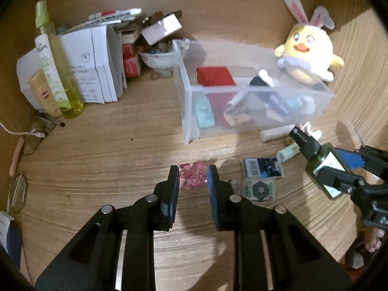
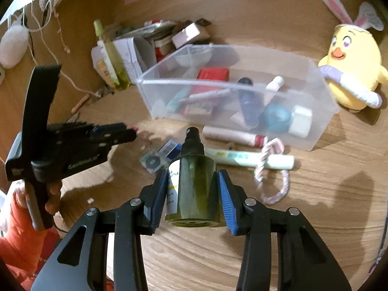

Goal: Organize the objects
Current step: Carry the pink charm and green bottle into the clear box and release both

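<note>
Black fingers of the left gripper (image 1: 193, 177) are seen spread apart low over the wooden desk (image 1: 109, 160), and a pink clip (image 1: 192, 175) of clear, knobbly plastic lies right at their tips, between them and not yet touched; this arm is judged much the nearer to it. Beyond, slightly right, the translucent bin (image 1: 186, 111) is seen with a red box, tubes and bottles already inside, its long axis running away to the right. At the right edge the right gripper (image 1: 337, 169) is seen clamped on the green bottle (image 1: 322, 165), nozzle aimed towards the bin. From the right wrist, blue ribbed pads are seen pressed on both flanks of the bottle (image 2: 194, 186), a smooth dark-green cylinder with a black spray cap and white label, held off the desk (image 2: 315, 218), its axis along the fingers. The bin (image 2: 315, 131) lies straight ahead, open-topped, so a forward carry over two tubes and a braided loop is judged to be called for. The left gripper (image 2: 132, 133) is seen at left, pointing right, its opening not readable here.
</note>
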A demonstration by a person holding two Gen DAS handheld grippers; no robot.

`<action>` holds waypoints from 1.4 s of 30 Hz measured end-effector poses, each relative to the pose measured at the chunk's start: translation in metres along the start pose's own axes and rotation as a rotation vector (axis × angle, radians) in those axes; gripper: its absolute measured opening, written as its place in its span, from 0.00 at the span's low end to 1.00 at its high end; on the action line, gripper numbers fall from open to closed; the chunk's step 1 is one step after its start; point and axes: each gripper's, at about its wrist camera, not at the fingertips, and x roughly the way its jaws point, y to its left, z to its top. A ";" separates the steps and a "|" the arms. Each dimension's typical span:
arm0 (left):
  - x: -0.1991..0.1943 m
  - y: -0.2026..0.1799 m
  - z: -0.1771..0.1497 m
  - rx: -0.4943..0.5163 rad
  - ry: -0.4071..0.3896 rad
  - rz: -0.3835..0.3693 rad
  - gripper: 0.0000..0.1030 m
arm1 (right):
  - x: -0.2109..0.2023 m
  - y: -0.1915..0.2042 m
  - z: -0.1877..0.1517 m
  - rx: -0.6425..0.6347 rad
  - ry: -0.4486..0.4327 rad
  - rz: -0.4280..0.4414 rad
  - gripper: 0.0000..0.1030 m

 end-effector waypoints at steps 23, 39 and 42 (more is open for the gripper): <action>-0.071 -0.026 0.044 0.000 -0.240 -0.061 0.22 | -0.041 -0.041 0.033 0.060 -0.185 -0.071 0.37; -0.079 -0.028 0.092 -0.013 -0.317 -0.063 0.22 | -0.043 -0.059 0.081 0.010 -0.261 -0.123 0.37; -0.077 -0.026 0.101 -0.022 -0.318 -0.059 0.22 | -0.042 -0.060 0.092 0.001 -0.270 -0.124 0.37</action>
